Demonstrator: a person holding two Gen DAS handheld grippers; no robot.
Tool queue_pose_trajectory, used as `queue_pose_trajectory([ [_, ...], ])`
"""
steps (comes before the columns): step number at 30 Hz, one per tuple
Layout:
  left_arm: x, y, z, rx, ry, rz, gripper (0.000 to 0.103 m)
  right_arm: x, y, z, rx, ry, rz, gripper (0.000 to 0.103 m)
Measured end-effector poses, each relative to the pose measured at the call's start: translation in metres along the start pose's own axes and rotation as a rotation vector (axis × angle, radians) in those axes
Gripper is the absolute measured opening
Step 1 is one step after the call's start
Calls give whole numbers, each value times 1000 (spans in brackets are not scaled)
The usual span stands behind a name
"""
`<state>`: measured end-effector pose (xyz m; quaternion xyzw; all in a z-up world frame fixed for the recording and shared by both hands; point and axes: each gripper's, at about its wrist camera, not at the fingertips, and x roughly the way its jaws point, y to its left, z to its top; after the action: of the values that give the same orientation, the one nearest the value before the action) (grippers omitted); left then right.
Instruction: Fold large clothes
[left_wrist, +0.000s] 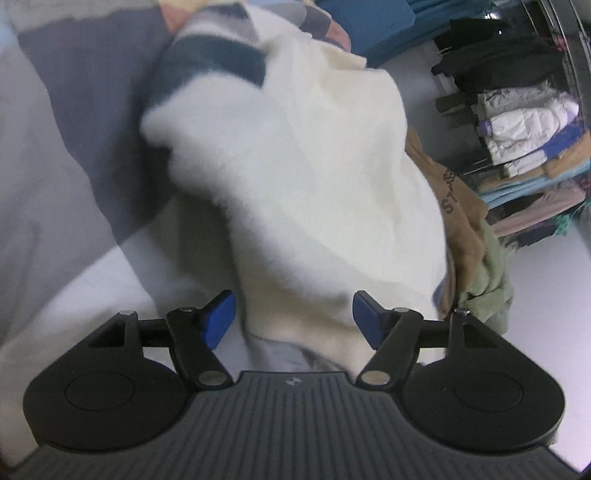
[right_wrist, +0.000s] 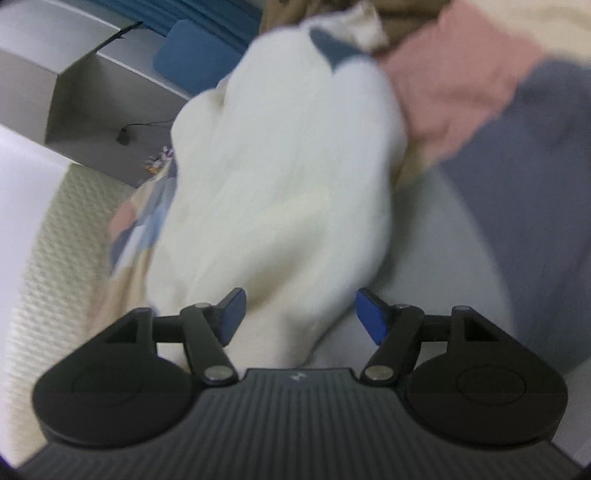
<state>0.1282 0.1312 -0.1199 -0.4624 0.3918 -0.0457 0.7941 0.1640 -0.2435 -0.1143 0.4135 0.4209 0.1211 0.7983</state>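
A large cream-white knit garment with dark teal, grey and pink blocks (left_wrist: 295, 158) lies bunched in front of my left gripper (left_wrist: 294, 317), whose blue pads stand wide apart with the cloth's lower edge between them, not pinched. In the right wrist view the same white garment (right_wrist: 280, 184) runs from between the pads up and away. My right gripper (right_wrist: 297, 315) is open too, its jaws apart around a fold of the cloth. Both views are motion-blurred.
A brown printed garment (left_wrist: 458, 206) and a green one (left_wrist: 487, 280) lie to the right. Stacked folded clothes fill a rack (left_wrist: 524, 147) at the far right. A grey cloth (right_wrist: 535, 221) lies right, a cream textured mat (right_wrist: 55, 258) left, a grey box (right_wrist: 92, 103) behind.
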Motion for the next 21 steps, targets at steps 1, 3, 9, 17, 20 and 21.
queue_pose_trajectory([
  [1,5,2,2,-11,4,-12,74,5,1,-4,12,22,17,69],
  [3,14,2,3,0,17,-1,74,12,3,-8,18,42,35,69],
  [9,41,8,10,1,8,38,75,37,-5,-10,56,36,22,68],
  [17,59,4,19,33,-22,-3,57,47,-2,4,15,-49,65,31],
  [20,55,2,17,48,-44,-8,32,35,9,5,-48,-92,113,20],
  [21,51,-1,15,62,-59,-28,27,29,13,5,-63,-109,138,19],
])
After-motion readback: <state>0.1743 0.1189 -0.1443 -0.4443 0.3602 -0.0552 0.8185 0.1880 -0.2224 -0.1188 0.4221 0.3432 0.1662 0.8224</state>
